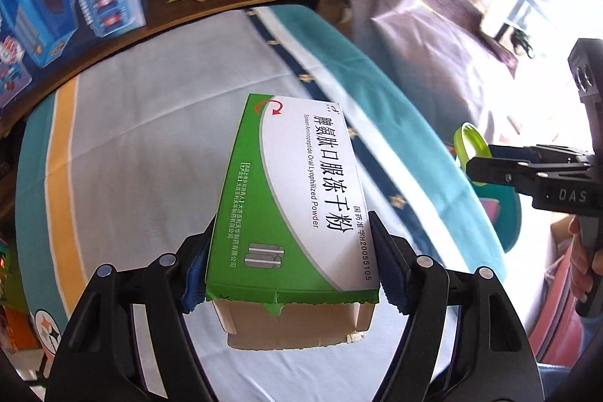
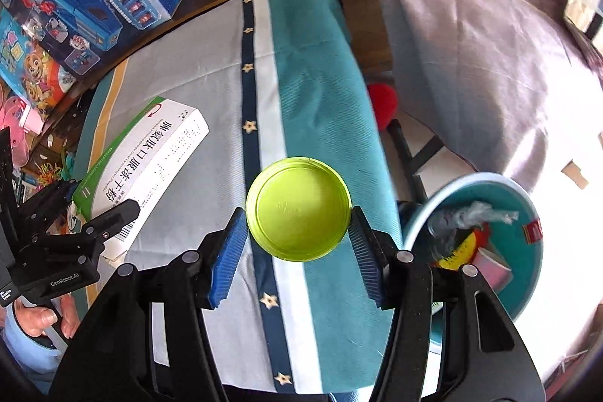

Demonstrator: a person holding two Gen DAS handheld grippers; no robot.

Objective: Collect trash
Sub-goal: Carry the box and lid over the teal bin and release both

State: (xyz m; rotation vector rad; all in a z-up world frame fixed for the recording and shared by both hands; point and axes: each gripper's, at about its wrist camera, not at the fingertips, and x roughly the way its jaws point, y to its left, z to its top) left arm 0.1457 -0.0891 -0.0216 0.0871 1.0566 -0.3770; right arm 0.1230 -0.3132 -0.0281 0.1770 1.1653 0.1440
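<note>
With my left gripper clamped on the box and my right gripper pinching the lid, both lifted above the striped cloth, I judge carrying them rightward to the bin comes next.

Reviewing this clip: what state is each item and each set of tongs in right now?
Green-and-white cardboard medicine box: torn open at near end, held off the bed.
Lime-green round plastic lid: gripped, lifted.
Teal round trash bin: open, holding scraps.
Left tongs: shut on box.
Right tongs: shut on lid.
</note>
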